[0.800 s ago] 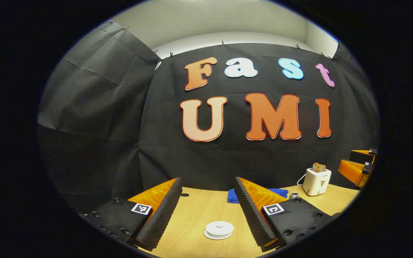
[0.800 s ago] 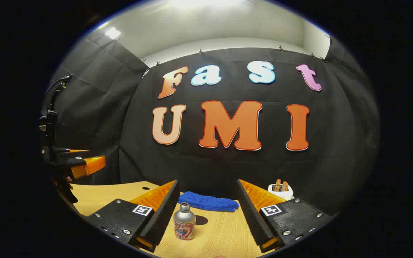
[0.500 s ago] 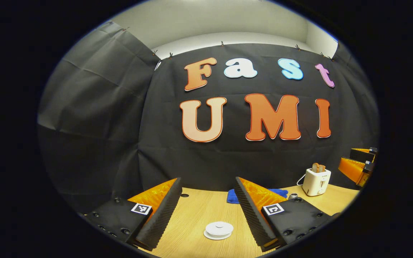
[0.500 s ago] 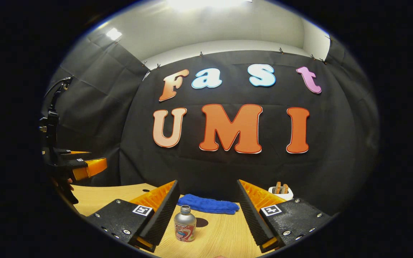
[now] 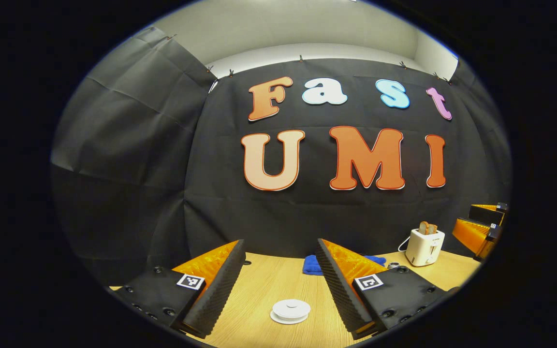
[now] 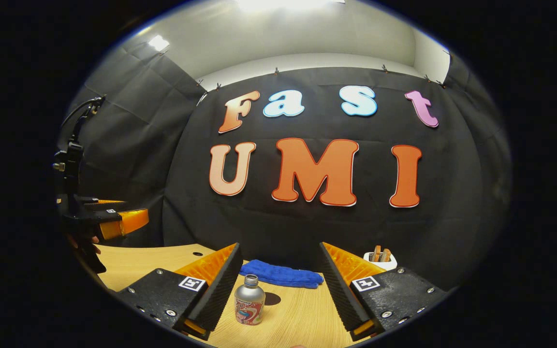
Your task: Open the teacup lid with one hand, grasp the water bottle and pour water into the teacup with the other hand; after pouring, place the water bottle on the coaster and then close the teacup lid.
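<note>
A white teacup lid with a small knob rests closed on its cup on the wooden table. It sits low between the fingers of my open left gripper, a little ahead of them. In the right gripper view a small silver water bottle with a printed label stands upright without a cap. It is close to the left finger of my open right gripper, not touching. The bottle's neck peeks out behind my left gripper's right finger. Neither gripper holds anything.
A blue cloth lies at the back of the table, and a white toaster with toast stands at the back right. A dark round spot lies behind the bottle. The other gripper, held by a hand, hovers left.
Both views have drifted slightly: the lid now sits a little lower and further left in the left gripper view, and the bottle a little lower in the right. Both grippers stay open.
</note>
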`<action>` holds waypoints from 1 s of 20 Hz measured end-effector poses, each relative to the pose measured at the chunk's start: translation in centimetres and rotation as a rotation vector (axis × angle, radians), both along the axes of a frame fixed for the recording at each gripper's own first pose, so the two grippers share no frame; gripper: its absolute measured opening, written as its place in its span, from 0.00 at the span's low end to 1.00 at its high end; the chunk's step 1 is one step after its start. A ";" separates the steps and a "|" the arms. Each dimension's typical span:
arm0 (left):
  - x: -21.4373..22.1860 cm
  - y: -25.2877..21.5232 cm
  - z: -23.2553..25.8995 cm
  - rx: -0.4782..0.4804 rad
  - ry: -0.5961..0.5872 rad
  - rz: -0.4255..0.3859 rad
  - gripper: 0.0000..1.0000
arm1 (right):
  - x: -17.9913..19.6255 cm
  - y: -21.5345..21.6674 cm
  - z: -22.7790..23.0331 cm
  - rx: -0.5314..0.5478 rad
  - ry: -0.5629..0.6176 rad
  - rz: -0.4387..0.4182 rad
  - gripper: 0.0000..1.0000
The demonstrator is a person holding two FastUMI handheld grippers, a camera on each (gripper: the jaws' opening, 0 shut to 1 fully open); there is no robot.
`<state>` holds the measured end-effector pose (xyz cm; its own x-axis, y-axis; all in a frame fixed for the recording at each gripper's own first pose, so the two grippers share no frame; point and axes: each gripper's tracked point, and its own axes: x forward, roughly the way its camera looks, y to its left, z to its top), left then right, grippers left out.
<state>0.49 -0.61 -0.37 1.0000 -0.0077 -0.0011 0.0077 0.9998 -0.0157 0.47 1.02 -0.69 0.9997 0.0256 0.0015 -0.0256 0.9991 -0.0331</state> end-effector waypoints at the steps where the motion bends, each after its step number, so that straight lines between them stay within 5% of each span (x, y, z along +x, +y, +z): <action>1: 0.2 0.2 -0.1 -0.001 0.000 0.004 0.97 | 0.0 0.2 -0.4 -0.004 0.006 0.001 0.94; 20: 3.3 -1.2 -8.2 0.016 0.167 -0.027 0.97 | 2.7 4.2 -10.7 -0.044 0.239 0.077 0.94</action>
